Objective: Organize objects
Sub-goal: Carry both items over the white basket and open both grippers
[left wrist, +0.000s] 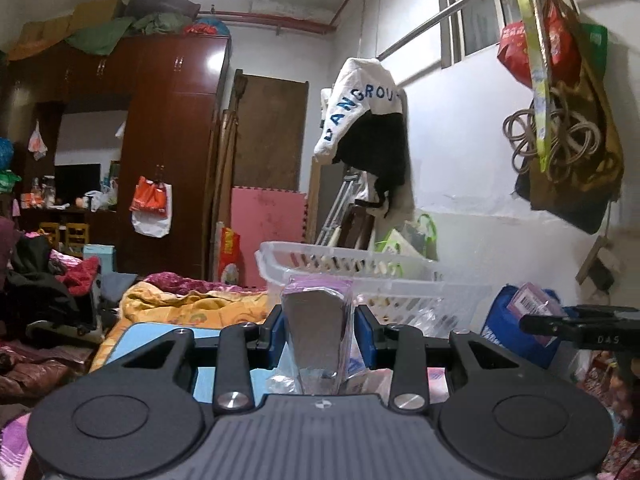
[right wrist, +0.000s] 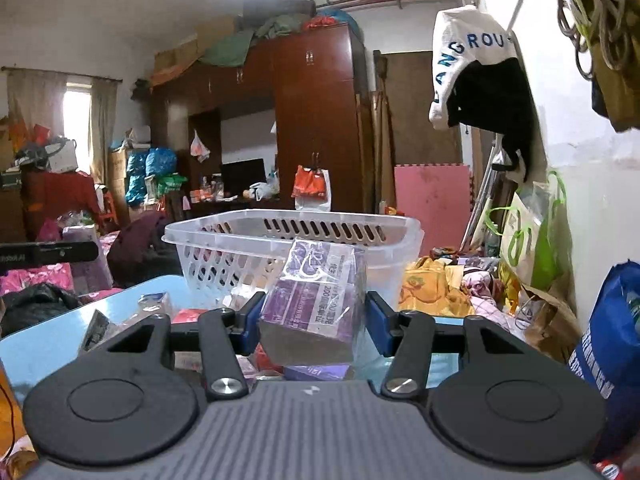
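Note:
My left gripper (left wrist: 319,330) is shut on a purple tissue pack (left wrist: 318,324) wrapped in clear plastic, held end-on above the light blue table (left wrist: 160,330). My right gripper (right wrist: 312,322) is shut on another purple tissue pack (right wrist: 316,304), tilted, with its printed side showing. A clear white plastic basket (left wrist: 360,268) with slotted walls stands just beyond each held pack; it also shows in the right wrist view (right wrist: 296,236). The right gripper shows at the right edge of the left wrist view (left wrist: 576,322), holding its pack (left wrist: 528,304).
More small packs and boxes (right wrist: 152,304) lie on the blue table (right wrist: 48,340) under the right gripper. A blue bag (right wrist: 612,344) stands at right. Bedding (left wrist: 180,304) and clothes surround the table. A wardrobe (left wrist: 168,120) stands behind; bags hang on the wall (left wrist: 568,120).

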Tool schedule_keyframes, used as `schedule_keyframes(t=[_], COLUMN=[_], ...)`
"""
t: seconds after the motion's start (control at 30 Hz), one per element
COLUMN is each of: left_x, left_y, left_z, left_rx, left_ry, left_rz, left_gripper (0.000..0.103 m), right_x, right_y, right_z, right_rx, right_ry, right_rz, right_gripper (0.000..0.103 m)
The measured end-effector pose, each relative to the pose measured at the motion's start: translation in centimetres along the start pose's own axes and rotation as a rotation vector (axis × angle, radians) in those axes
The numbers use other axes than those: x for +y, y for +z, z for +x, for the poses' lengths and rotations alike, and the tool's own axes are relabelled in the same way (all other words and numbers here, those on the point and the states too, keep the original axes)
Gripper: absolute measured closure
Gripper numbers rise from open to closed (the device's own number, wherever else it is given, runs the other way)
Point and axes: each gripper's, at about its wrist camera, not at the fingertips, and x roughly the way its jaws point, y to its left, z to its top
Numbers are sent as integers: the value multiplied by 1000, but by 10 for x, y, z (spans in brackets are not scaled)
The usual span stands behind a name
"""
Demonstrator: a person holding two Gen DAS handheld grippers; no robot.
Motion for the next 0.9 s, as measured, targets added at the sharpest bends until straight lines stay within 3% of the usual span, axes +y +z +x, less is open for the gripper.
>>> schedule_keyframes(t=[0.1, 0.33, 0.5, 0.67, 0.73, 0.77, 0.8, 0.83, 0.9], left_x=[-6, -14, -9, -15, -17, -17, -18, -19, -19], left_y=[15, 78, 100, 92, 88, 86, 86, 86, 85], left_z=[6, 71, 145, 171, 177, 179, 179, 175, 154], left_rx=[-2, 64, 179, 209, 226, 239, 248, 248, 203], left_ry=[-32, -54, -19, 18, 17, 17, 25, 38, 61], left_rz=[11, -16, -87, -78, -73, -75, -74, -65, -31], left_gripper=[62, 62, 62, 39, 28, 21, 21, 21, 21], right_x=[-1, 15, 10, 6, 7, 10, 12, 14, 15], right_y=[15, 80, 100, 92, 87, 86, 85, 85, 82], right_z=[3, 55, 118, 155, 159, 158, 154, 147, 125], right_rx=[-2, -46, 52, 127, 140, 131, 116, 104, 80], right_ry=[53, 15, 39, 41, 59, 48, 31, 15, 25], right_rz=[11, -137, -139, -129, -120, -125, -138, -154, -147], right_gripper=[47, 46, 46, 45, 30, 12, 6, 5, 0])
